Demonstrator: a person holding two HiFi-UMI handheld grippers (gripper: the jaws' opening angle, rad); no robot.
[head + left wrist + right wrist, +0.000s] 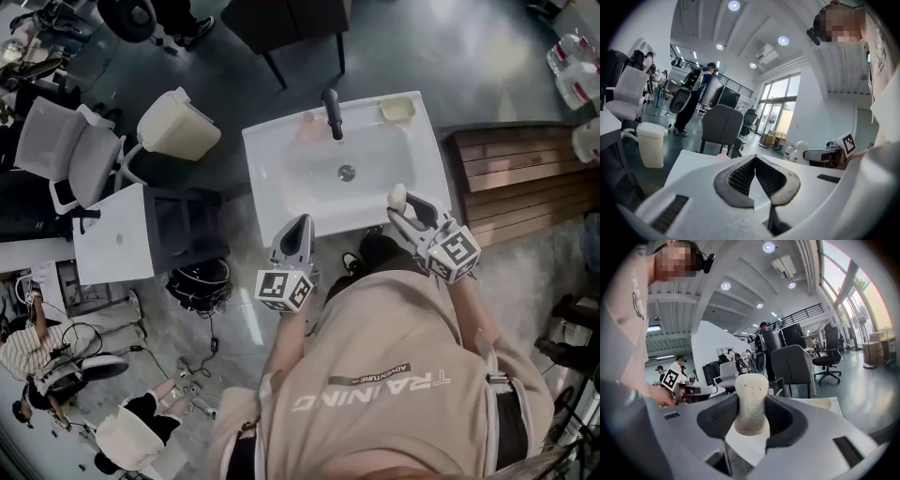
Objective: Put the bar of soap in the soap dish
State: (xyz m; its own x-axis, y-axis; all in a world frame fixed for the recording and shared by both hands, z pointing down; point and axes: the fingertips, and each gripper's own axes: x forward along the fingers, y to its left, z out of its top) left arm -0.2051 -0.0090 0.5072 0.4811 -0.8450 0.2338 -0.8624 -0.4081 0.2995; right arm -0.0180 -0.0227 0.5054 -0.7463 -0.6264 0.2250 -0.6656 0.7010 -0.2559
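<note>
Our right gripper [403, 206] pinched only one end of the soap [751, 399], left gripper [754, 176] pressed together; we feared it slipping short of the soap dish [397, 109].

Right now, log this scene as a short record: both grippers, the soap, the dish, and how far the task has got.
left gripper: shut, nothing between its jaws, over the sink's near edge
right gripper: shut on bar of soap
bar of soap: upright in the jaws, over the sink's near right rim
soap dish: back right corner of the sink, right of the faucet, no soap in it
task status: soap held, not yet in the dish
</note>
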